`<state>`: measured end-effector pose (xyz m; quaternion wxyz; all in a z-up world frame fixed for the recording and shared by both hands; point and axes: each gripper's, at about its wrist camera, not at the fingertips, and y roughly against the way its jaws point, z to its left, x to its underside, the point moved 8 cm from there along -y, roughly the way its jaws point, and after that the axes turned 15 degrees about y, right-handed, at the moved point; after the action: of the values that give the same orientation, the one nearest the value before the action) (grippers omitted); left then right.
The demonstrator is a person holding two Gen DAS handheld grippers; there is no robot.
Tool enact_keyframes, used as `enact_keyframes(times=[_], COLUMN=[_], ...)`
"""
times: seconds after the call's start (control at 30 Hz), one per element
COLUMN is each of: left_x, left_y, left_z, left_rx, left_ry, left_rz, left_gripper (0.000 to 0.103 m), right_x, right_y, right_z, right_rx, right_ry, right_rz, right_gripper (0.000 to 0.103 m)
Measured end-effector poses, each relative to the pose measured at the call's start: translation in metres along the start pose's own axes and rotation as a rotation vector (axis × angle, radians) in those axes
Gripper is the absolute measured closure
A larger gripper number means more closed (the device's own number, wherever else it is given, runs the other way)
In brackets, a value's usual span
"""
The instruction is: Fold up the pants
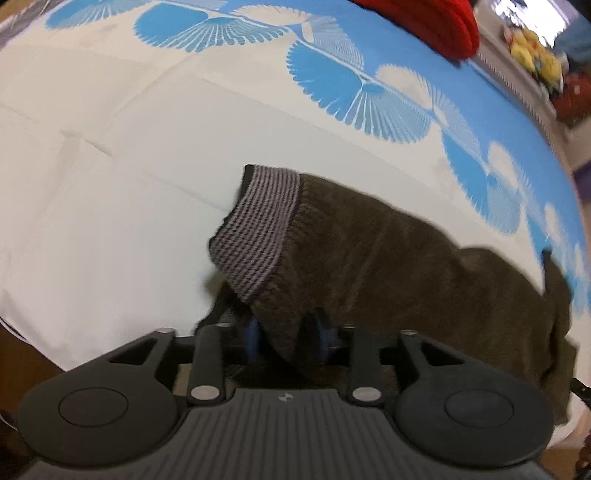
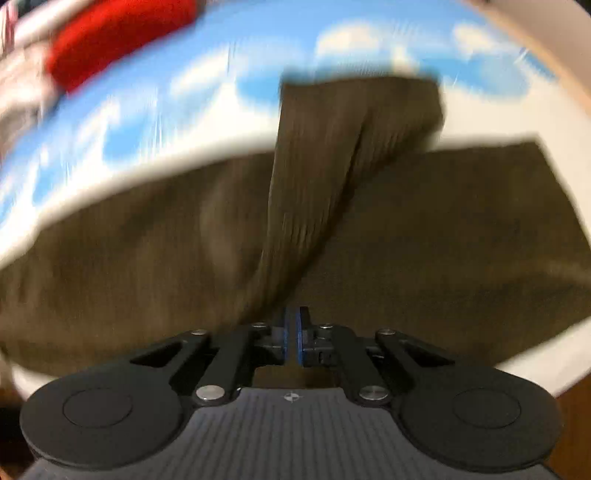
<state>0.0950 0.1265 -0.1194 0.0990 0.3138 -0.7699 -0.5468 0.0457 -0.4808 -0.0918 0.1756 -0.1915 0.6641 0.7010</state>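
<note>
Dark olive pants [image 1: 388, 266] lie on the bed, with one end finished in a grey striped ribbed band [image 1: 258, 229] that stands raised over my left gripper [image 1: 287, 338]. A fold of that fabric hangs between its blue pads [image 1: 253, 341]. The pads stand apart, with a dark gap on the right side. In the blurred right wrist view the pants [image 2: 147, 240] spread wide, and a twisted strip of one leg [image 2: 332, 147] runs from the far side down to my right gripper [image 2: 293, 332]. Its pads are nearly together at the strip's near end.
The bedsheet [image 1: 110, 166] is white with blue fan patterns [image 2: 147, 122]. A red knitted item [image 1: 436, 26] lies at the far edge [image 2: 110, 40]. A shelf with toys [image 1: 535, 51] stands beyond the bed. Wooden floor [image 2: 576, 406] shows past the bed's near corner.
</note>
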Motion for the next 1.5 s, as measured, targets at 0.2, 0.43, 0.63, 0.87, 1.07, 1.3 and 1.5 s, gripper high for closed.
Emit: enact_keyframes(times=[0.2, 0.43, 0.63, 0.87, 1.07, 1.3, 1.5], left_x=[0.000, -0.004, -0.007, -0.008, -0.004, -0.001, -0.003], left_y=[-0.014, -0.020, -0.021, -0.009, 0.008, -0.004, -0.005], left_z=[-0.005, -0.005, -0.004, -0.004, -0.014, -0.002, -0.004], left_rx=[-0.078, -0.100, -0.094, -0.062, -0.019, -0.057, -0.063], left_ry=[0.005, 0.025, 0.021, 0.030, -0.044, -0.036, -0.009], left_rz=[0.003, 0.006, 0.015, -0.020, -0.073, -0.015, -0.017], left_gripper=[0.051, 0.052, 0.056, 0.086, 0.090, 0.086, 0.082], right_x=[-0.069, -0.098, -0.090, -0.113, -0.046, 0.055, 0.048], right_y=[-0.010, -0.083, -0.121, -0.052, 0.014, -0.035, -0.023], right_z=[-0.005, 0.025, 0.039, -0.015, -0.089, -0.111, -0.122], right_rx=[0.106, 0.233, 0.347, 0.428, 0.364, 0.200, 0.211], right_ry=[0.019, 0.240, 0.409, 0.058, -0.353, -0.416, -0.381], right_rz=[-0.179, -0.046, 0.090, -0.145, -0.191, 0.182, 0.070], right_gripper=[0.057, 0.053, 0.074, 0.097, 0.097, 0.095, 0.071])
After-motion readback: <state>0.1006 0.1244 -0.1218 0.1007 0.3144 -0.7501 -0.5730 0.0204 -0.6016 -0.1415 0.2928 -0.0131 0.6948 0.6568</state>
